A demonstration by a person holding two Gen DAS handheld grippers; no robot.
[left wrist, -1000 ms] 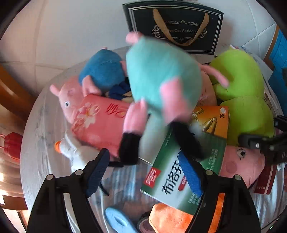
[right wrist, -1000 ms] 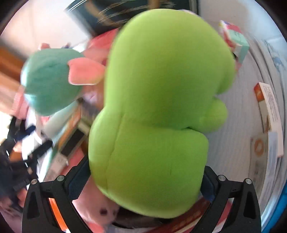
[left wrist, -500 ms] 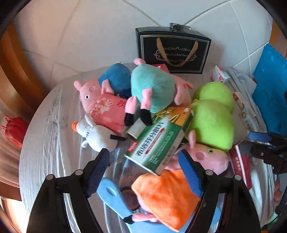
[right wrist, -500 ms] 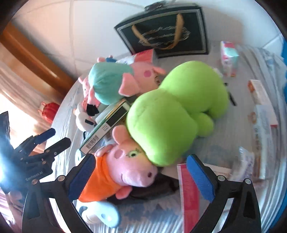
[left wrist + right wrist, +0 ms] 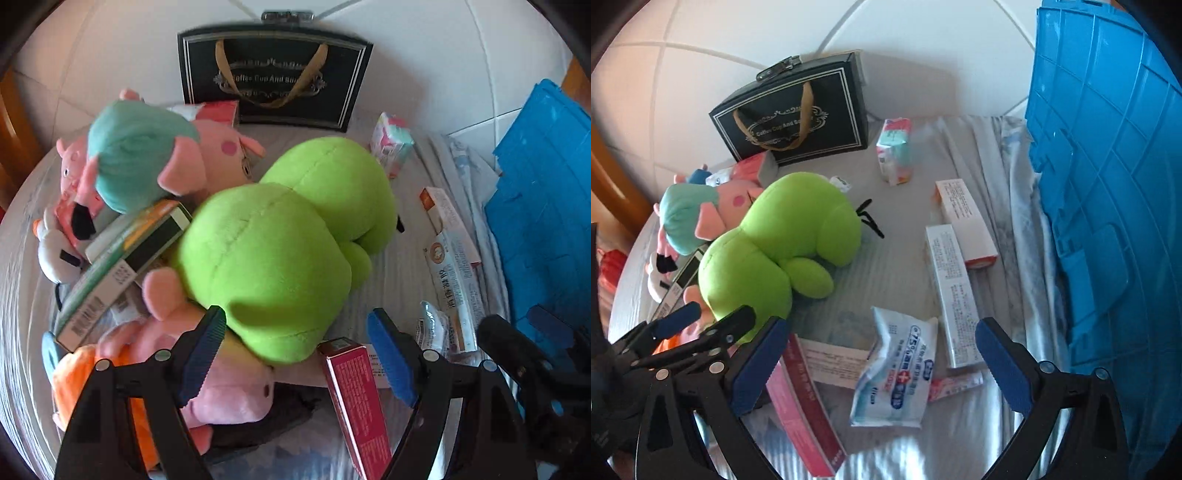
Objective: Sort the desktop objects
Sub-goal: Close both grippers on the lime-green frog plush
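A big green plush (image 5: 284, 243) lies in the middle of the round table, also in the right wrist view (image 5: 775, 251). Left of it are a teal-bodied pig plush (image 5: 140, 158), a green-and-white box (image 5: 122, 266) and a pig plush in orange (image 5: 177, 369). My left gripper (image 5: 295, 354) is open and empty just in front of the green plush. My right gripper (image 5: 882, 365) is open and empty above a white wipes packet (image 5: 897, 369) and a red box (image 5: 805, 402). Toothpaste boxes (image 5: 953, 295) lie beyond.
A black gift bag (image 5: 798, 118) stands at the back by the wall. A blue crate (image 5: 1108, 184) stands at the right edge. A small tissue pack (image 5: 895, 151) lies near the bag. A wooden chair (image 5: 14, 140) is at the left.
Both grippers let go of the plush toys and pulled back. The left gripper swung right, toward the green plush. The right gripper moved right, over the packets and boxes.
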